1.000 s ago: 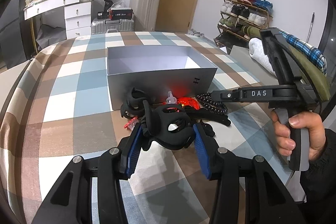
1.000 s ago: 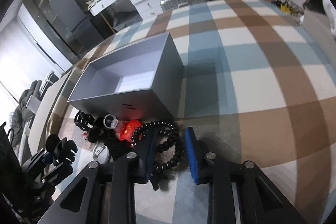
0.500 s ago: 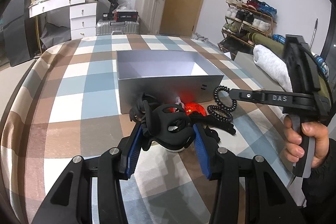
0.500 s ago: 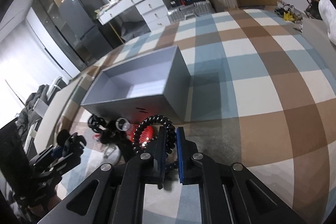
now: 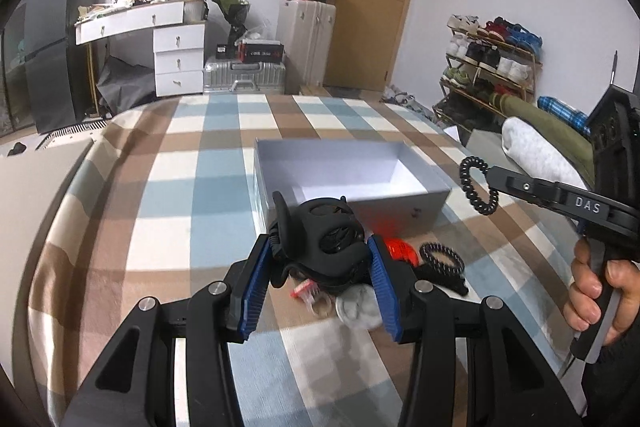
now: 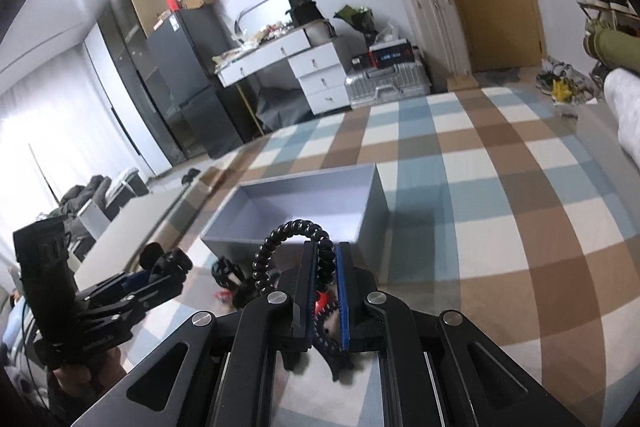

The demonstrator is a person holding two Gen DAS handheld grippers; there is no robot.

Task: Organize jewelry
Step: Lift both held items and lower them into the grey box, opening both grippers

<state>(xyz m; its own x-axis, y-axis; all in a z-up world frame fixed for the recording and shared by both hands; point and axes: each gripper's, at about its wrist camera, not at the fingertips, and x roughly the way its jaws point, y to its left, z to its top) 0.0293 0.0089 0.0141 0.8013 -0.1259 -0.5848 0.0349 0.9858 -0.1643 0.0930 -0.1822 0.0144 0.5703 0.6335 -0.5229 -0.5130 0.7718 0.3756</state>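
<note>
The grey box lay open-topped on the checked bed, nothing over its mouth. Wide bare cloth stretched to its left and beyond it. Just before its near wall a clutter of small pieces, blurred and apparently loose, crowded the approach; rolled bedding flanked the right.

The right gripper, having closed on the black coil band, is lifting it off the bed; the left gripper is raising its black clip.
</note>
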